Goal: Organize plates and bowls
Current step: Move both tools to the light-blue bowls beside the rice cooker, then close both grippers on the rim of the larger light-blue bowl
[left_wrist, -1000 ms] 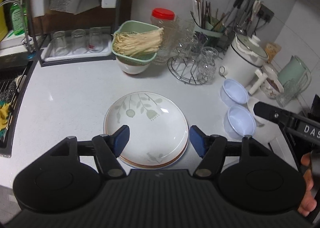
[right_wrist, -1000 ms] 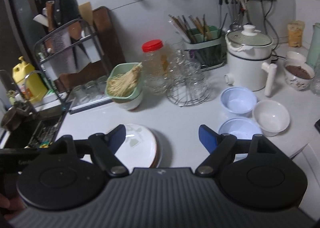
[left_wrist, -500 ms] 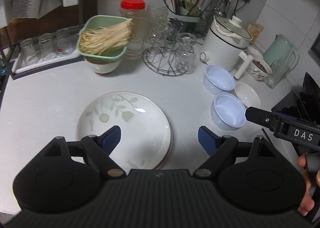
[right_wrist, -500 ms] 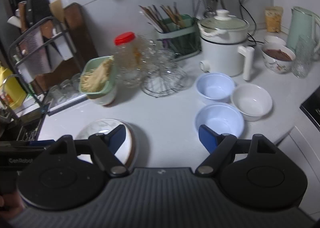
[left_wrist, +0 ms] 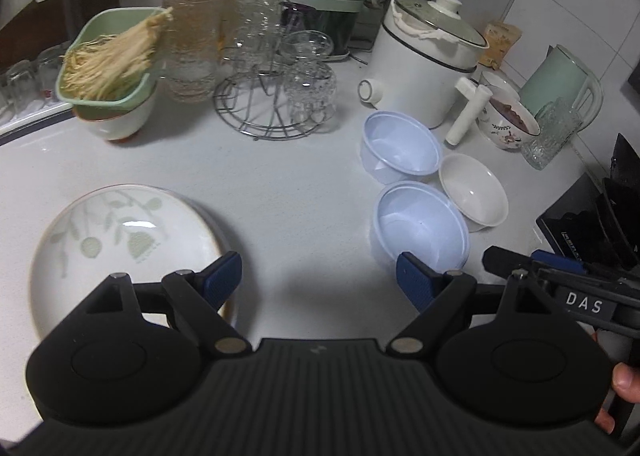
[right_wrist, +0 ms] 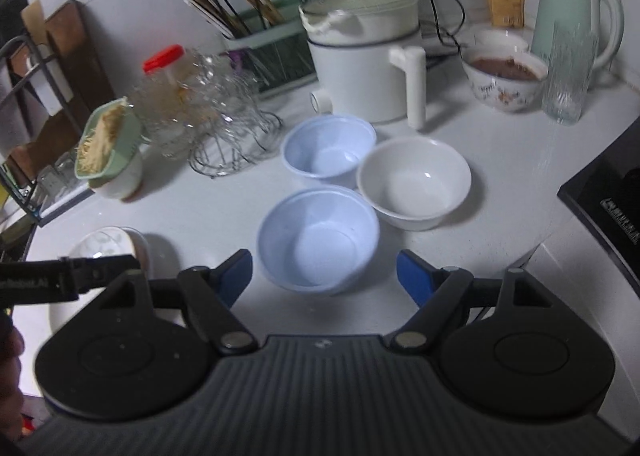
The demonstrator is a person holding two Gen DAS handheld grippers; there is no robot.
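Both claws are held wide apart with nothing gripped. The left claw [left_wrist: 319, 280] is hung over the white surface [left_wrist: 280, 191], between the leaf-patterned plate [left_wrist: 120, 248] and the near blue bowl [left_wrist: 420, 228]. The right claw [right_wrist: 324, 276] is lined up just short of that bowl [right_wrist: 318, 240]. A second blue bowl [right_wrist: 328, 151] and a white bowl [right_wrist: 414, 181] are parked right behind it, rims touching or nearly so.

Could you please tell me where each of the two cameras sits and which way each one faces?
Left wrist: on the left gripper, looking forward and down over the counter, plate at left; its open fingers and the person's right fingertips at the edge show.
Right wrist: on the right gripper, facing the near blue bowl; its open fingers and the left gripper's tip show.
Shared: both blue bowls, white bowl, plate, pot.
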